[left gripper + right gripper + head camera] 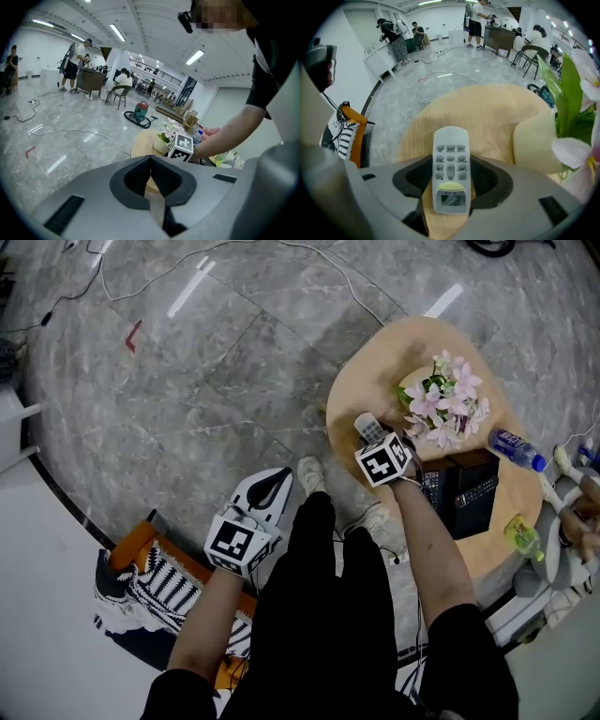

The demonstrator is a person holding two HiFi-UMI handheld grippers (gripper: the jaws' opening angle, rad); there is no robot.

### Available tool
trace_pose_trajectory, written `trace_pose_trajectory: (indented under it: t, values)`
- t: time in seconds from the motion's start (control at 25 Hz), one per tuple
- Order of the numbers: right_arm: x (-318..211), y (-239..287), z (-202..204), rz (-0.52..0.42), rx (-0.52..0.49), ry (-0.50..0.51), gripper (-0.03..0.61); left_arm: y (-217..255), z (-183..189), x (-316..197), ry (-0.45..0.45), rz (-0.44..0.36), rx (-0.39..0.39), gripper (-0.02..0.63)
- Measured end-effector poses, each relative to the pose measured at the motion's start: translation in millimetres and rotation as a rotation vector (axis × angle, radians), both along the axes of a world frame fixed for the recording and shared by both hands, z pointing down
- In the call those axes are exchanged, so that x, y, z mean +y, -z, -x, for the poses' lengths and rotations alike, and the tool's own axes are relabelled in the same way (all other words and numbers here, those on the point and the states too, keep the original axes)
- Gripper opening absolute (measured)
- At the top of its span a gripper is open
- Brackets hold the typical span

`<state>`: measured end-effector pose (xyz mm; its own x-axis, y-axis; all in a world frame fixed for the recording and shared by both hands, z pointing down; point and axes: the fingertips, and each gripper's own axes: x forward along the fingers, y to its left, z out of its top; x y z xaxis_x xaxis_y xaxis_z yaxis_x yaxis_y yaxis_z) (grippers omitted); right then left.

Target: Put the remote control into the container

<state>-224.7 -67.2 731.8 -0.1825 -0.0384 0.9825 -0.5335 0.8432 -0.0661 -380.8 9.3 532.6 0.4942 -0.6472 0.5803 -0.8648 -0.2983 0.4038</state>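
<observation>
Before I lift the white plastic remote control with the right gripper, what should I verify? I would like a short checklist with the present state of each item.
1. The white plastic remote control lies centred between the right gripper's jaws: ok.
2. The pads meet both long sides, no gap visible: ok; firmness cannot tell.
3. The black rectangular container is open on top: ok.
4. Free room inside beside the dark remotes: cannot tell.
5. The pink flowers in the pale vase clear the route: cannot tell.
6. The left gripper is shut, empty, away from the round wooden table: ok.
</observation>
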Motion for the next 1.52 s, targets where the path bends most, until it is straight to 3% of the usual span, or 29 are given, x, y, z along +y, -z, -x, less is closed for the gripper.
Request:
trace_pose_trajectory:
  t: [0.44,0.68,1.08,1.52]
  values:
    - [22.9,44.6,5.2,-0.076,-0.113,-0.08,0.258,20.6,-23.9,6.2,-0.027,-0.028,-0.013,0.006]
    - [32.1,73.0,-20.3,-0.105,-0.155,-0.148,0.258,37.2,-54.4,10.7,-0.045,-0.047,0.001,0.006]
    - [64.2,109.7,-115.8,-0.138,-0.153,-0.324,0.258,55.0,-120.3,18.1,-0.178,-0.076,0.013,0.006]
    - [101.7,96.3,-225.1,-0.129,-0.078,-0.517,0.258,58.6,-198.2,14.5,-0.396,-0.095,-0.003,0.006]
